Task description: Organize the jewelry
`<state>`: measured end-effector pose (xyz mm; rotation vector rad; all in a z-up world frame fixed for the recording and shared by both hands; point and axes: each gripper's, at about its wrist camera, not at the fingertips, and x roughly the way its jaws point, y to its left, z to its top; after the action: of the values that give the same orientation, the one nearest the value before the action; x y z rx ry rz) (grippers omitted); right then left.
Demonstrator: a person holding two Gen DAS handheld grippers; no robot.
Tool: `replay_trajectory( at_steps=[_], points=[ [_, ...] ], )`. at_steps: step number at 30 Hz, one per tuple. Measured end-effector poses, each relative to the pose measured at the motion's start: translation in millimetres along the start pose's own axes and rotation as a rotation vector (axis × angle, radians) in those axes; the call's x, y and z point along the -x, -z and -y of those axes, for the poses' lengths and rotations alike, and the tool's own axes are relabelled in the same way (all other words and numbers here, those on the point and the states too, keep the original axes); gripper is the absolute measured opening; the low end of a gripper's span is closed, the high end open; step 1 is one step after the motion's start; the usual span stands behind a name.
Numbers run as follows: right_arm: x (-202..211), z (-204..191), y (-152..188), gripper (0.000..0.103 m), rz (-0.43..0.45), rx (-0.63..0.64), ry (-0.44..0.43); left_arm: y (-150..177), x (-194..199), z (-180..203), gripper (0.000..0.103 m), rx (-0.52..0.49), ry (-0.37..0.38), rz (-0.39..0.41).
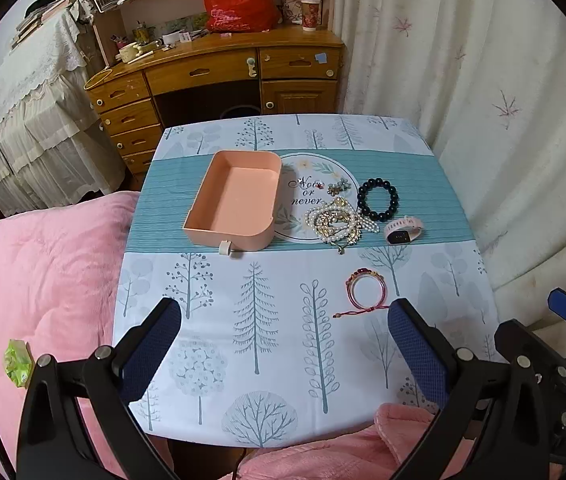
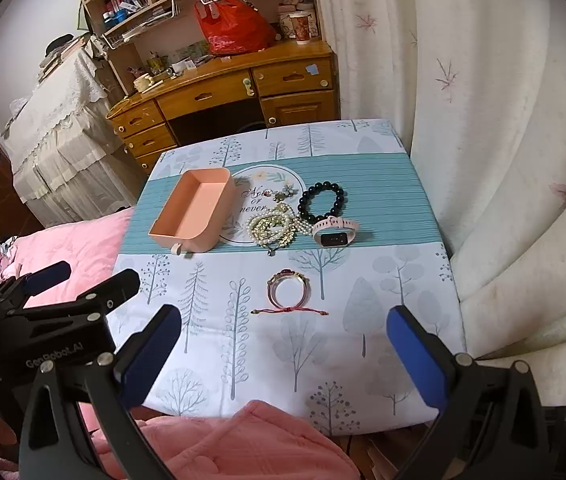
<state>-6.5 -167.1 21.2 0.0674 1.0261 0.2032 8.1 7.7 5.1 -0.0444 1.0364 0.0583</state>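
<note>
An empty pink tray (image 1: 239, 236) (image 2: 211, 224) sits left of centre on the table. To its right lie a pearl and gold necklace pile (image 1: 335, 222) (image 2: 273, 228), a small brooch (image 1: 339, 187) (image 2: 283, 194), a black bead bracelet (image 1: 393, 200) (image 2: 337, 198) and a pink smartwatch (image 1: 403, 232) (image 2: 335, 234). A red-string bangle (image 1: 379, 286) (image 2: 303, 292) lies nearer, just ahead of both grippers. My left gripper (image 1: 285, 320) and my right gripper (image 2: 285, 326) are open and empty above the table's near edge.
The tree-print tablecloth (image 1: 219, 320) (image 2: 383, 320) covers a small table. A pink blanket (image 1: 35, 272) lies left and at the near edge (image 2: 243, 440). A curtain (image 2: 503, 160) hangs right. A wooden desk (image 1: 219, 68) stands behind.
</note>
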Motion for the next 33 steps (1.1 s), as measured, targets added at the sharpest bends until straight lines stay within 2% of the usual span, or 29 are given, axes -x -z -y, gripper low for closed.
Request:
replay_trajectory(
  at_steps=[16, 33],
  points=[
    [-9.6, -4.1, -20.8, 0.103, 0.019, 0.021, -0.002, -14.8, -12.8, -10.4, 0.102, 0.005, -0.007, -0.001],
    [-11.8, -6.2, -23.9, 0.103, 0.021, 0.037, -0.014, -21.6, -17.0, -13.0, 0.102, 0.015, -0.028, 0.001]
  ],
)
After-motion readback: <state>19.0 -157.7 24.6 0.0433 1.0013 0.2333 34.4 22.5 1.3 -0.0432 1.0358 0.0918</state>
